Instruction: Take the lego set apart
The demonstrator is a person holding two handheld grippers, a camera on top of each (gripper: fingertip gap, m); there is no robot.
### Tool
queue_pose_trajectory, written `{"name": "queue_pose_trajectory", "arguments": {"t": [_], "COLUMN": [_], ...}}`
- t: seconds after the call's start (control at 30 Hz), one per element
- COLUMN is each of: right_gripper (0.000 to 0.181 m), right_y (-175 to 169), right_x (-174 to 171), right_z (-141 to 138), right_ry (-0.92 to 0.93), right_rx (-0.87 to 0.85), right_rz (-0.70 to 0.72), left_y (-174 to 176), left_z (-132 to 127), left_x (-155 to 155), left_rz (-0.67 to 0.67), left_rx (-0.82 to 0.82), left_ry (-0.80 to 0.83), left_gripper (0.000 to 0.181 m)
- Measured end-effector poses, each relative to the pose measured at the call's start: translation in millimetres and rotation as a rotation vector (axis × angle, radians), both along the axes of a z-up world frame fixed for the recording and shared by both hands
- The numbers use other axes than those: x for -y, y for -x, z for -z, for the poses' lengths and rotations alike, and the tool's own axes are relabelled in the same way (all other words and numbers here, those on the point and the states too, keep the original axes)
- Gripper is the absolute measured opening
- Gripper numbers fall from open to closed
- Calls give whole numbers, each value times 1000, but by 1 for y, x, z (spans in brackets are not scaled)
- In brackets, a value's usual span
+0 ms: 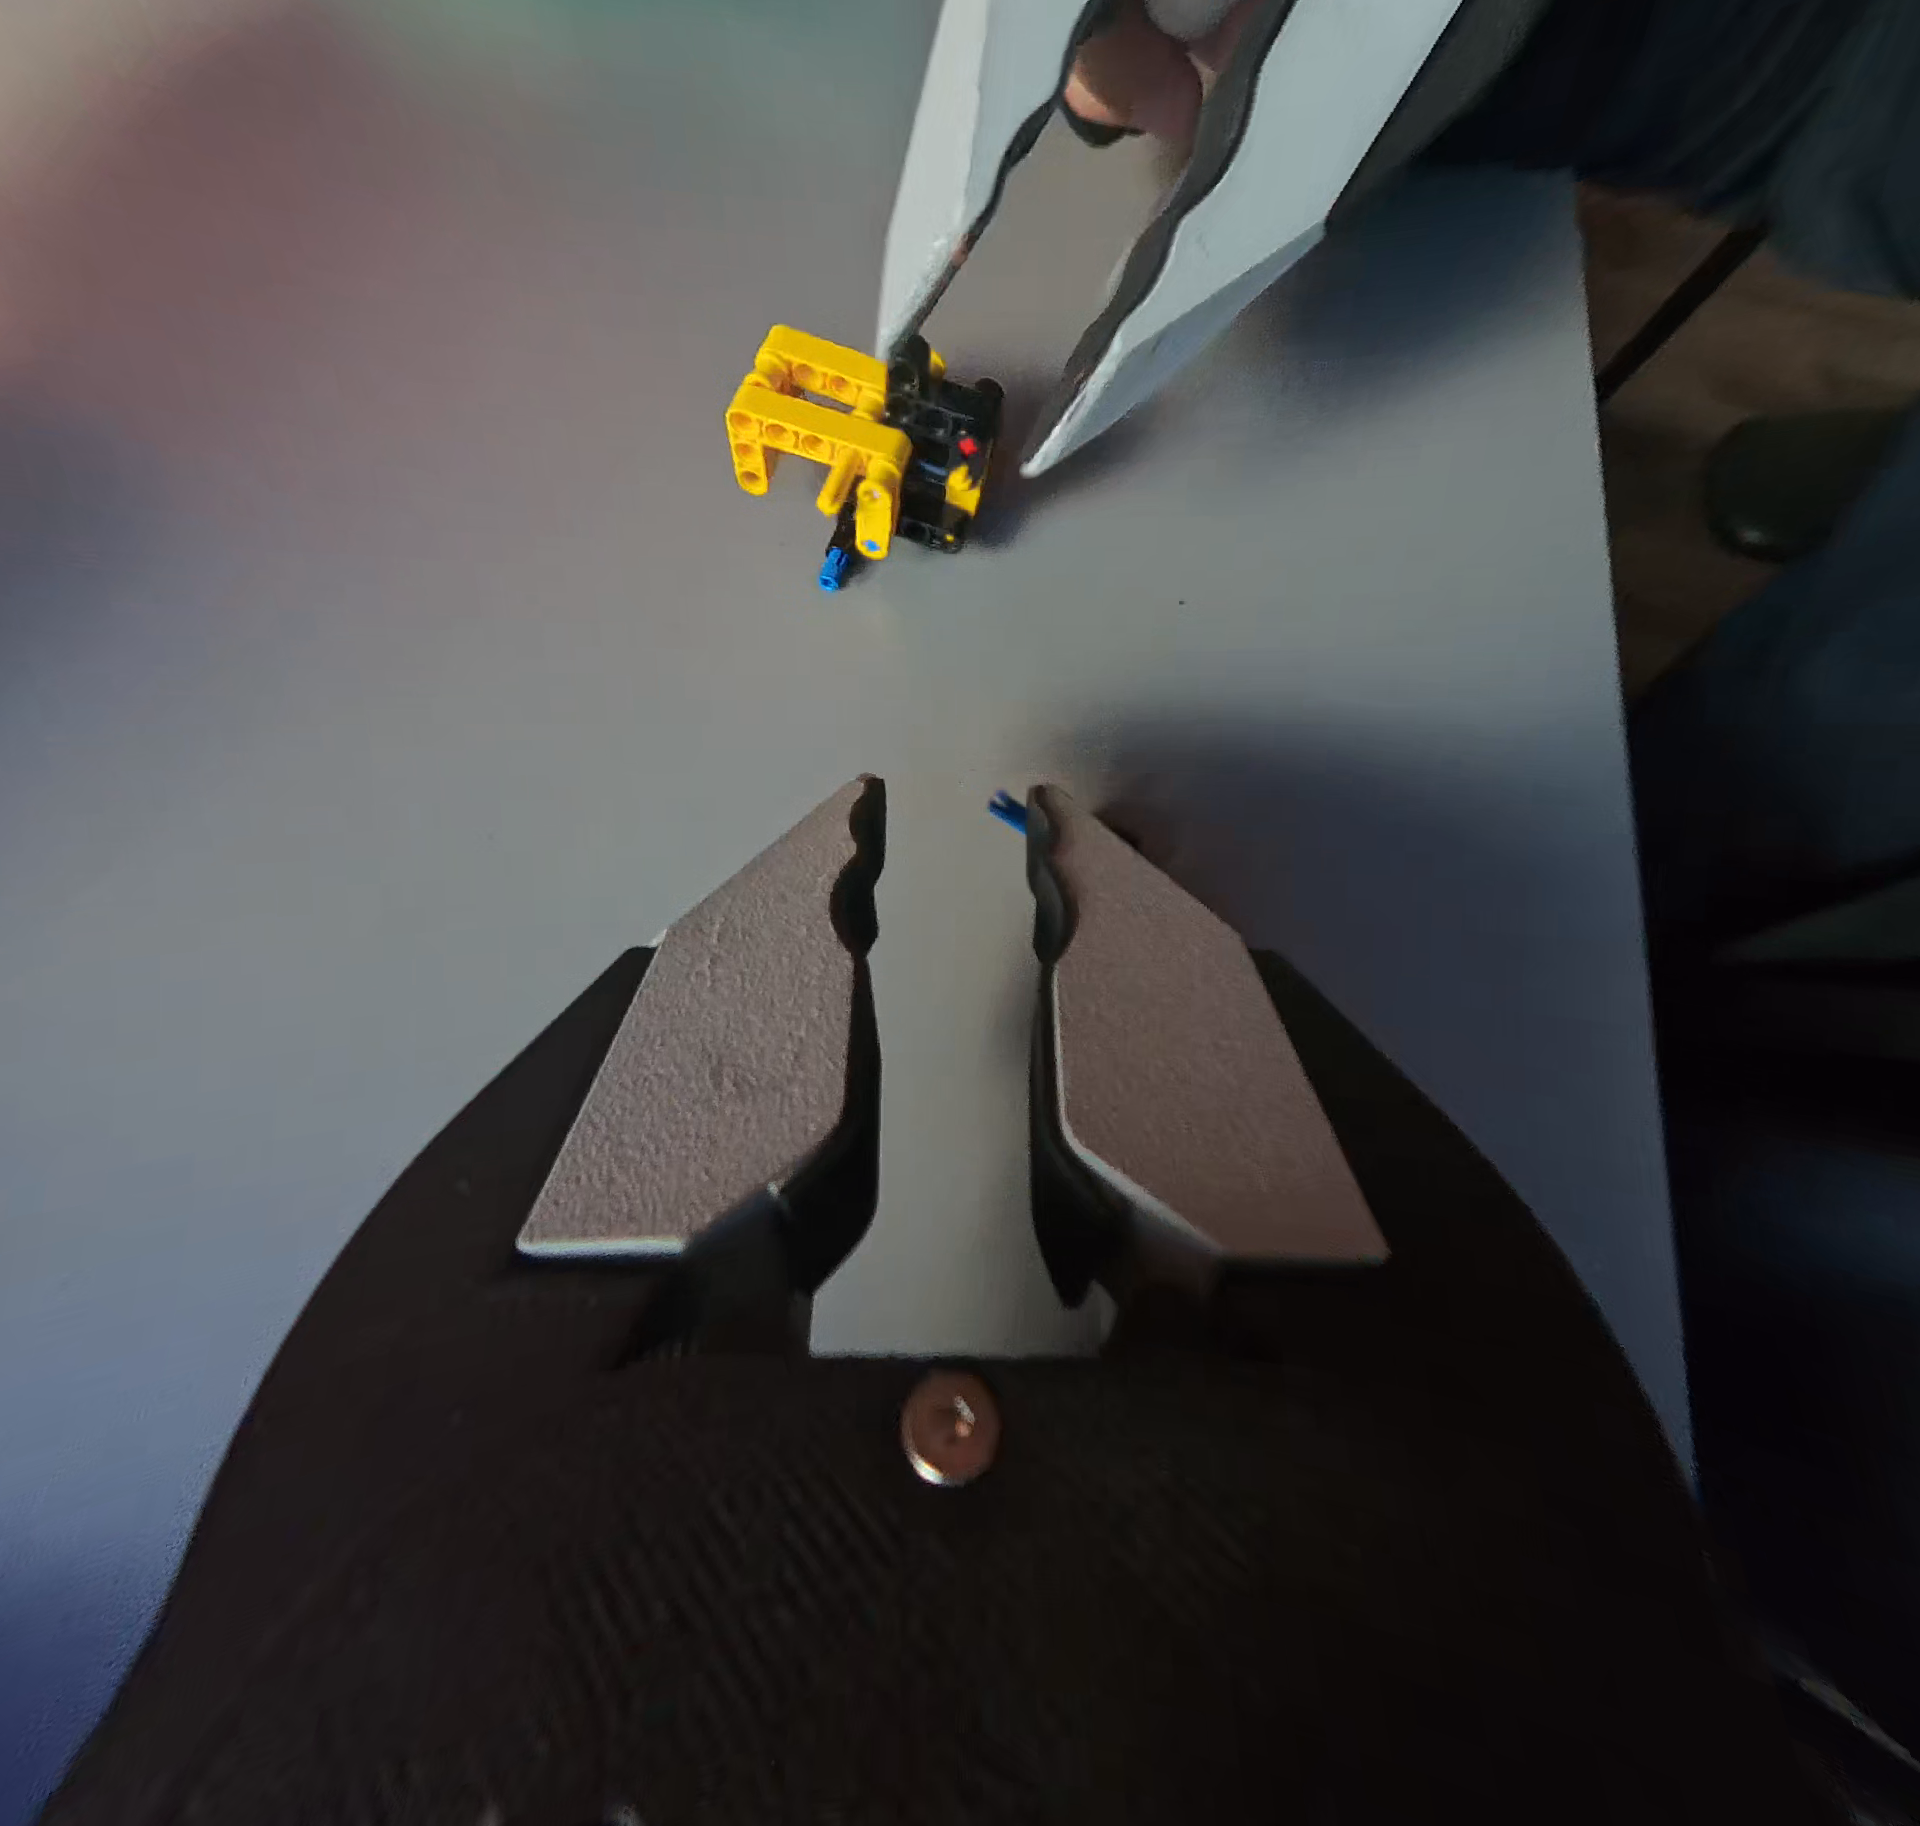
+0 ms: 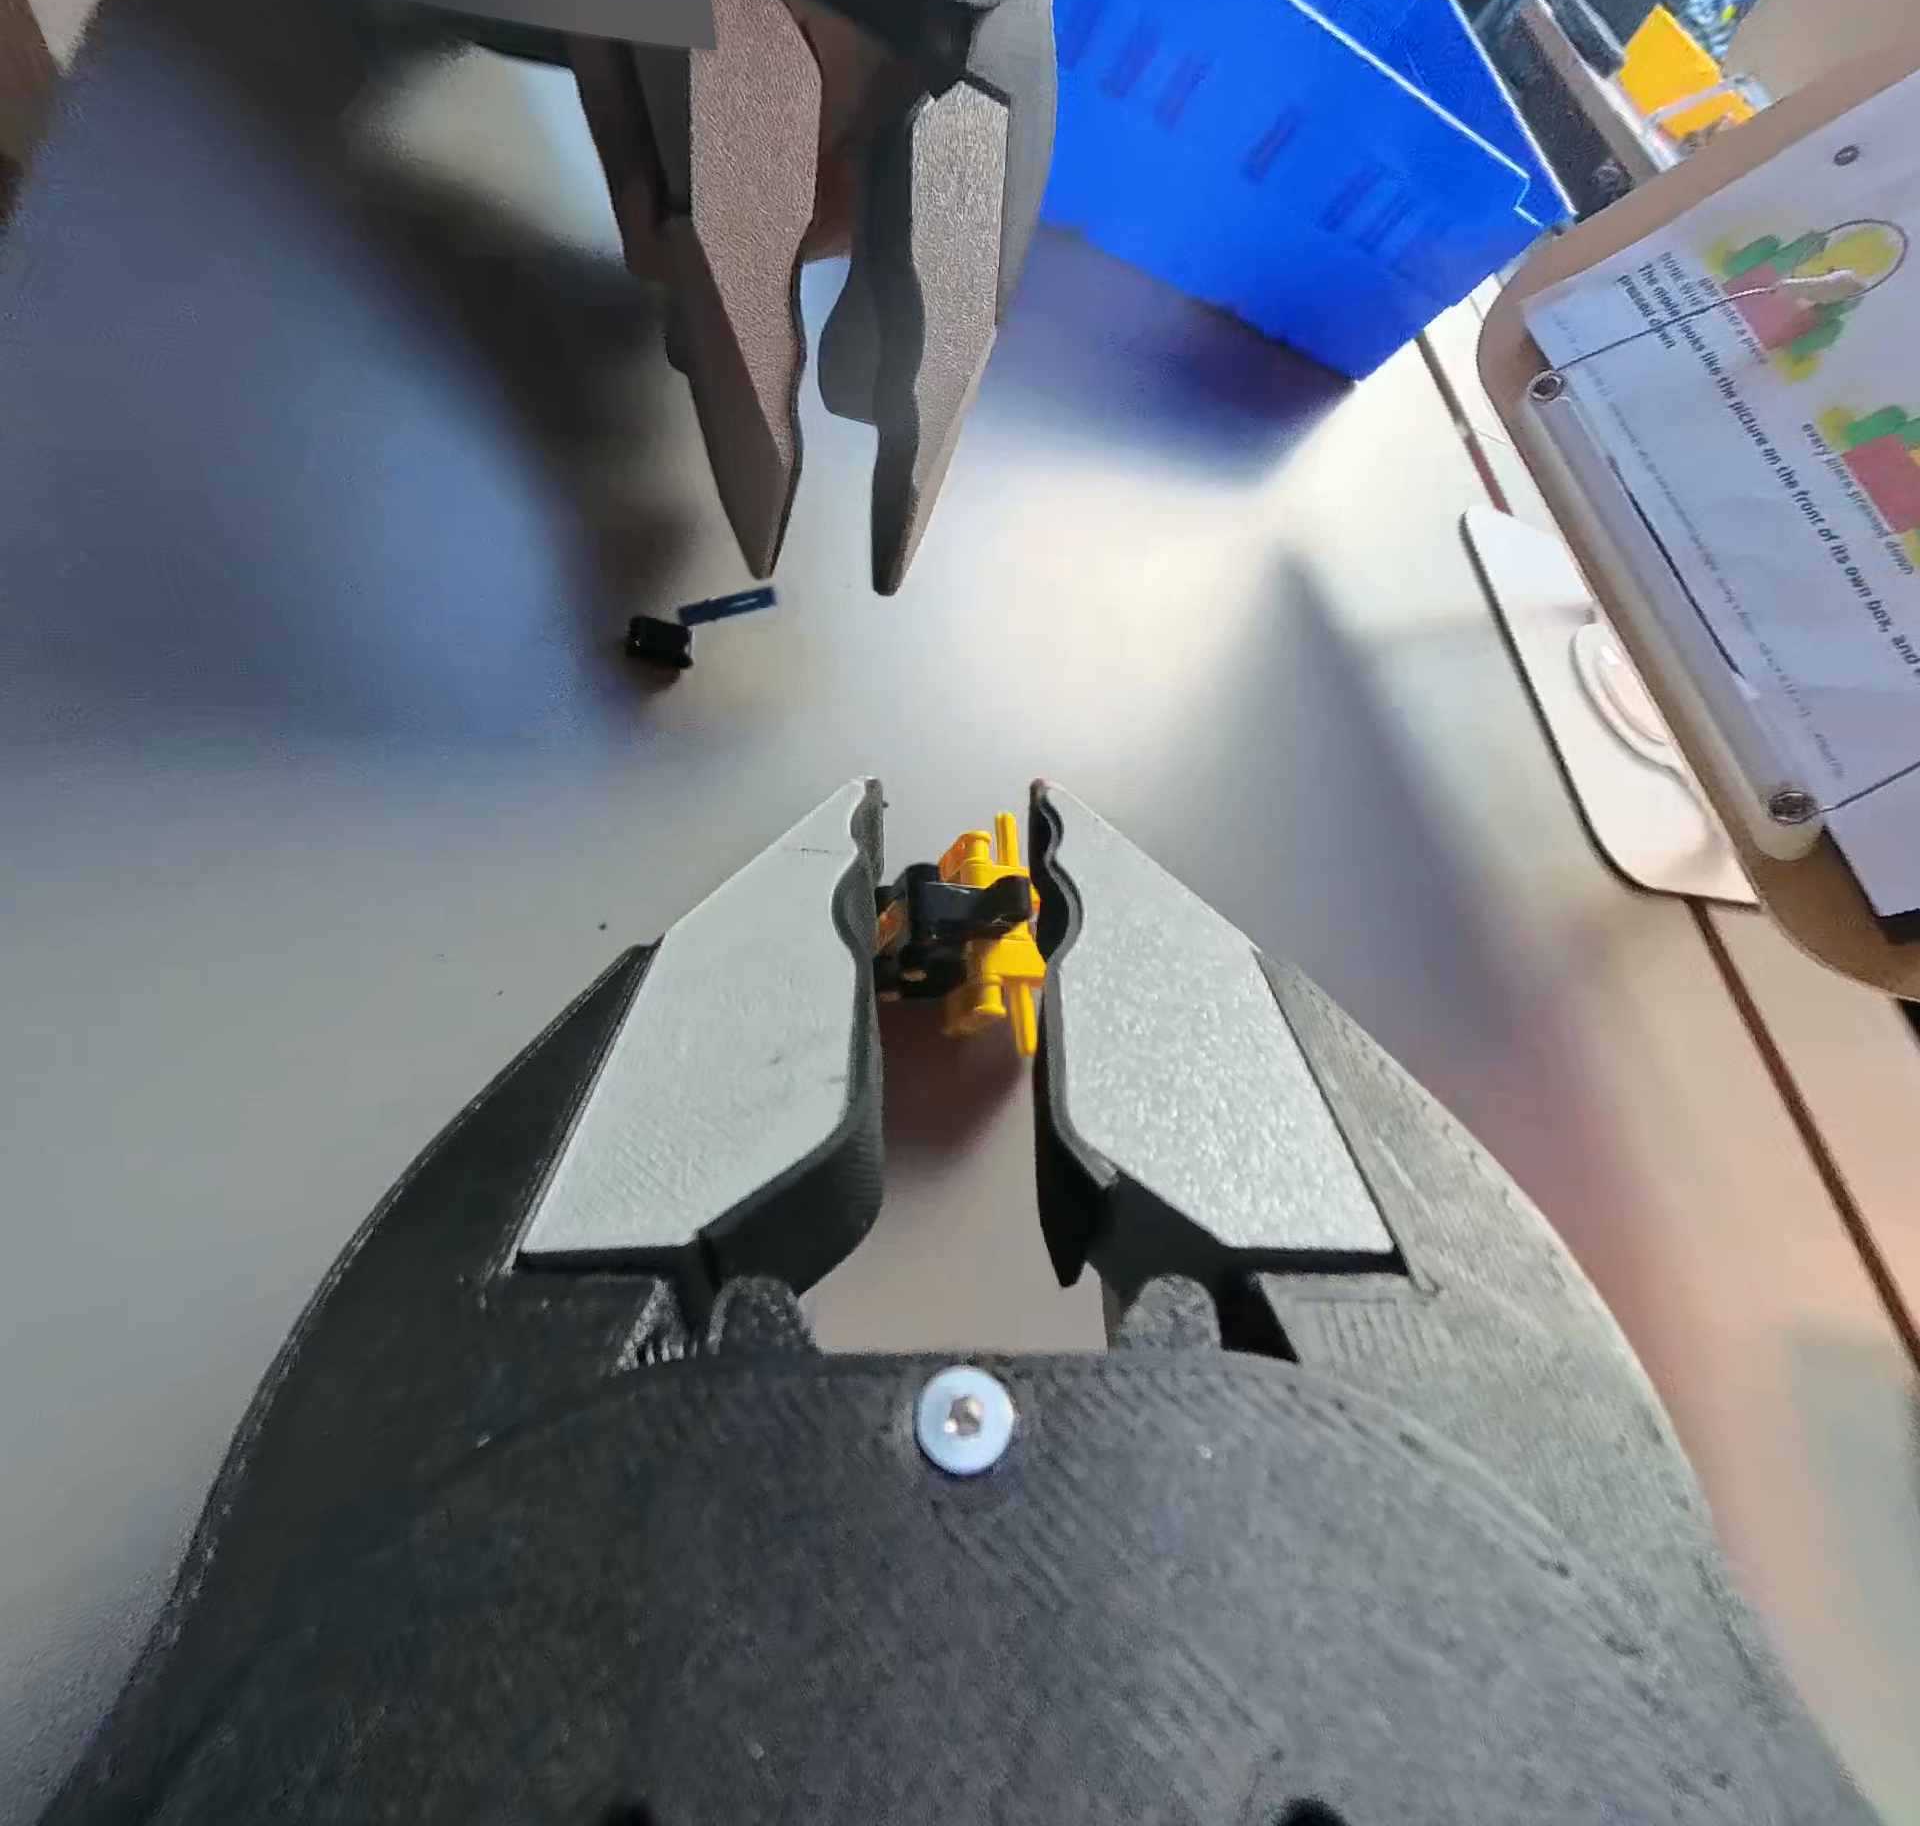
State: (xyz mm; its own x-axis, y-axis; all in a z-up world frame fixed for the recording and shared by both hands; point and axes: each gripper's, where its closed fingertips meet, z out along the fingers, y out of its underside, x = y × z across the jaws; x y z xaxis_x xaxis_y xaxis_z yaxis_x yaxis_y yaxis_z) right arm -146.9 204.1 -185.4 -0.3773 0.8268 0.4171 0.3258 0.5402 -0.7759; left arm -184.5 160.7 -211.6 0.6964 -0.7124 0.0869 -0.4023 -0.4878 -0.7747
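Blue bin (image 2: 1278, 145) & loose black piece (image 2: 659, 640) near lego set (image 2: 961, 929).

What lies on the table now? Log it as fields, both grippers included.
model: yellow-and-black lego model, on the grey table, between the right gripper fingers
right gripper: jaws straddle the model; grip unclear
left gripper: open, empty, apart from the model
loose parts: small black lego piece and blue lego pin, beside the left gripper's tips
background: blue plastic crate
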Motion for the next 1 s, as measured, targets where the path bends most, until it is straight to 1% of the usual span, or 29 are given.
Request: {"name": "queue_pose_trajectory", "arguments": {"t": [0.03, 0.1, 0.17, 0.23, 0.27, 0.3, 0.37, 0.4, 0.43, 0.47, 0.53, 0.6, 0.67, 0.7, 0.73, 0.77, 0.8, 0.87, 0.97, 1.0], "right_gripper": [25, 24, 24, 24, 23, 22, 17, 18, 22, 23, 26, 29, 27, 17, 10, 9, 0, 0, 0, 0], "right_y": [-2, -5, -9, -13, -14, -14, -11, -7, -3, 3, 16, 26, 30, 31, 32, 33, 32, 29, 20, 15], "right_x": [-1, -7, -9, -4, 2, 11, 40, 54, 68, 78, 82, 78, 79, 78, 78, 78, 77, 75, 67, 61], "right_z": [-3, -12, -22, -33, -36, -36, -27, -17, -6, 4, 25, 41, 51, 51, 51, 51, 52, 51, 34, 25], "right_ry": [36, 83, 129, 157, 169, 192, 270, 298, 313, 319, 287, 237, 206, 203, 197, 194, 184, 172, 172, 173], "right_rx": [-7, -44, -74, -102, -106, -93, -25, 30, 88, 131, 211, 274, 309, 306, 305, 306, 312, 300, 221, 181], "right_rz": [-7, 4, 5, -16, -33, -45, -74, -78, -92, -91, -38, 20, 36, 39, 40, 42, 45, 56, 79, 95], "left_y": [3, 8, 15, 21, 19, 13, 2, -2, -2, 0, 4, 10, 13, 15, 17, 21, 25, 31, 31, 31], "left_z": [-2, -1, 1, 2, 0, -3, -1, 4, 11, 17, 22, 17, 7, 3, 1, 3, 9, 24, 24, 25], "left_x": [1, 6, 11, 13, 18, 23, 34, 40, 44, 45, 42, 39, 42, 45, 46, 46, 44, 43, 38, 37], "left_rz": [-2, 10, 20, 16, 44, 81, 148, 173, 185, 178, 149, 118, 101, 84, 57, 22, -18, -63, -91, -89], "left_rx": [20, 52, 53, 25, 31, 45, 52, 32, -2, -38, -85, -97, -65, -40, -28, -32, -47, -86, -76, -92], "left_ry": [8, 65, 108, 109, 108, 99, 99, 122, 142, 142, 125, 95, 69, 71, 75, 81, 93, 134, 121, 111], "left_gripper": [25, 29, 27, 26, 25, 23, 23, 25, 27, 28, 31, 33, 34, 34, 34, 30, 25, 16, 3, 3]}}
